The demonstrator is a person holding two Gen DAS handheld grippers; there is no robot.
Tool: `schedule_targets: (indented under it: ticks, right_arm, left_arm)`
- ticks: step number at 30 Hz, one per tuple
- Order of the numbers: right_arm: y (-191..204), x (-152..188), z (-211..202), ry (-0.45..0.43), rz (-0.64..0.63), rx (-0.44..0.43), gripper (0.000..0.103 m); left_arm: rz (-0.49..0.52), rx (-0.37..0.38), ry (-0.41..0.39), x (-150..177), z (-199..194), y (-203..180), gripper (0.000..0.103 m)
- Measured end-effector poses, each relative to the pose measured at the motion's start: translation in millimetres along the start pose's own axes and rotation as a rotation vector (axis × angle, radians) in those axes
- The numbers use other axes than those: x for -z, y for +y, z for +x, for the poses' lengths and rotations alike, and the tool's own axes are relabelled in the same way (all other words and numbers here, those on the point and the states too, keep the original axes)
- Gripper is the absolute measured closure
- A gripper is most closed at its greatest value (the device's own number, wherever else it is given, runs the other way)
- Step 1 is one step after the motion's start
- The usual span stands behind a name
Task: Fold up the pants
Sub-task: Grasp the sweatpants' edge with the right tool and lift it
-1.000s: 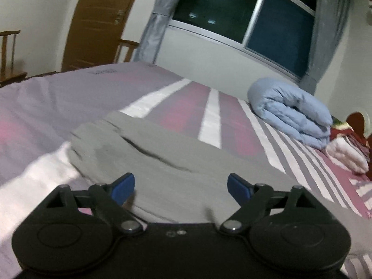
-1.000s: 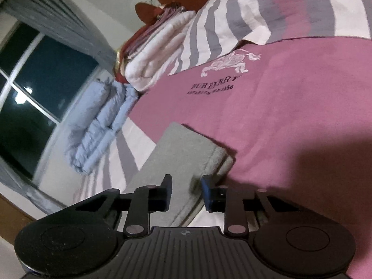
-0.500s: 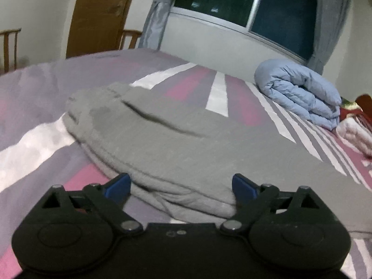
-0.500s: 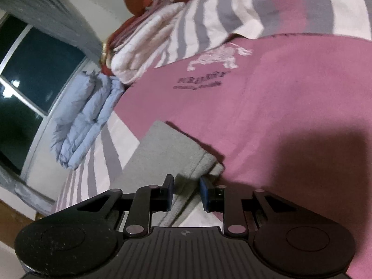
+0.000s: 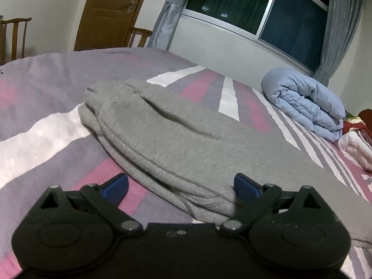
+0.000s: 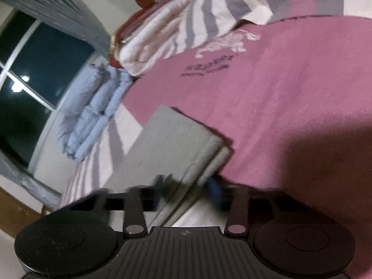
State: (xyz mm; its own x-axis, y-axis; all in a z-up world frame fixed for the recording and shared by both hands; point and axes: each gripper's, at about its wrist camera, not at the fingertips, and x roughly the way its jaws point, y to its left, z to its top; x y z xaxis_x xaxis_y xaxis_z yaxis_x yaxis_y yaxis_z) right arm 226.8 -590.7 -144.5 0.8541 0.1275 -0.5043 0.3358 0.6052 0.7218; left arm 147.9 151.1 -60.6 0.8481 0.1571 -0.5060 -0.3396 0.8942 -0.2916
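Grey pants (image 5: 186, 144) lie folded lengthwise on the striped bed. In the left wrist view the waistband end faces me. My left gripper (image 5: 181, 184) is open wide, its blue pads straddling the near edge of the waistband, low on the bed. In the right wrist view the leg-cuff end of the pants (image 6: 176, 144) lies on the pink sheet. My right gripper (image 6: 188, 186) is blurred, with its fingers on either side of the cuff edge; the fabric runs between them and a gap still shows.
A rolled light-blue duvet (image 5: 304, 104) lies by the window wall; it also shows in the right wrist view (image 6: 93, 111). Folded white and red bedding (image 5: 355, 139) sits at the headboard. Wooden chairs (image 5: 16, 37) and a door (image 5: 111, 11) stand beyond the bed.
The left gripper has dropped and pulled back to the waistband's near edge, still open. The right gripper has moved forward over the cuff and its fingers have spread apart.
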Motion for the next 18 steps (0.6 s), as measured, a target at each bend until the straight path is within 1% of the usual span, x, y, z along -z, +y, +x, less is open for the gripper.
schedule_targets:
  ticks: [1, 2, 4, 7, 8, 10, 11, 13, 16, 18]
  right_arm:
    - [-4, -1, 3, 0.018, 0.019, -0.02, 0.091]
    - [-6, -2, 4, 0.028, 0.023, -0.032, 0.091]
    - [-2, -4, -1, 0.025, -0.009, -0.032, 0.091]
    - [0, -4, 3, 0.029, -0.032, -0.003, 0.091]
    - [-1, -5, 5, 0.037, -0.021, -0.002, 0.09]
    - [-6, -9, 8, 0.051, 0.023, -0.016, 0.09]
    - [-6, -10, 8, 0.053, 0.026, -0.021, 0.09]
    - [2, -11, 6, 0.047, -0.025, -0.01, 0.091]
    - [19, -7, -2, 0.009, -0.091, -0.016, 0.092]
    - [39, -2, -7, -0.015, -0.144, -0.021, 0.092]
  left_arm:
    - [0.003, -0.002, 0.0, 1, 0, 0, 0.011]
    - [0.003, -0.004, 0.002, 0, 0, 0, 0.011]
    - [0.004, -0.006, 0.003, -1, -2, -1, 0.011]
    - [0.022, -0.013, 0.002, -4, -5, 0, 0.011]
    - [0.02, -0.016, 0.002, -5, -7, 1, 0.011]
    - [0.011, -0.02, 0.006, -9, -8, 6, 0.011]
    - [0.007, -0.026, 0.016, -10, -7, 9, 0.011]
    - [-0.006, -0.043, 0.024, -13, -6, 15, 0.011]
    - [0.021, -0.08, 0.013, -21, -7, 23, 0.011]
    - [0.018, -0.088, 0.015, -29, -8, 32, 0.011]
